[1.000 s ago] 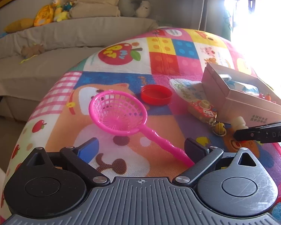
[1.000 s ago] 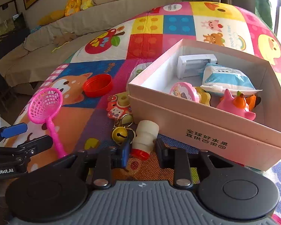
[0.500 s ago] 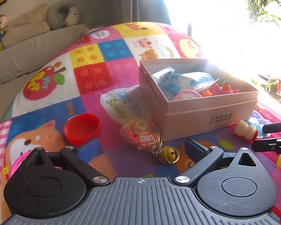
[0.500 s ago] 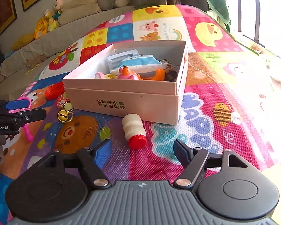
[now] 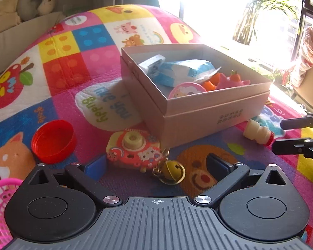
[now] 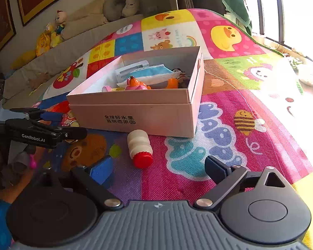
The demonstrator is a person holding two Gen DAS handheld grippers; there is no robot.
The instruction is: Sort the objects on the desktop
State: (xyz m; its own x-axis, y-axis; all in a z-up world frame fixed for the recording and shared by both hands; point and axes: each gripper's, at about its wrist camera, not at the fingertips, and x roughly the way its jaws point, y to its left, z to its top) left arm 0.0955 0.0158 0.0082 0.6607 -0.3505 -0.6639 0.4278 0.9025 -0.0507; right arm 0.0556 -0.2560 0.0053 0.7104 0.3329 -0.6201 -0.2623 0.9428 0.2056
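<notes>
right gripper (image 6: 154, 166) jaws just opened wide, empty; small bottle (image 6: 140, 148) lies centre frame just ahead, long axis toward box (image 6: 135, 104). left gripper (image 5: 156, 164) open, nearer toy camera (image 5: 133, 148).

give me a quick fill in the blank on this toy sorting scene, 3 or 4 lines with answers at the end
1. The small white bottle lying on the play mat has a cap coloured ____.
2. The toy camera has a yellow ____ hanging from its keyring.
3. The blue and white packet lies ____ the cardboard box.
4. The right gripper has its jaws ____, with nothing gripped between them.

Missing words: red; bell; inside; open
</notes>
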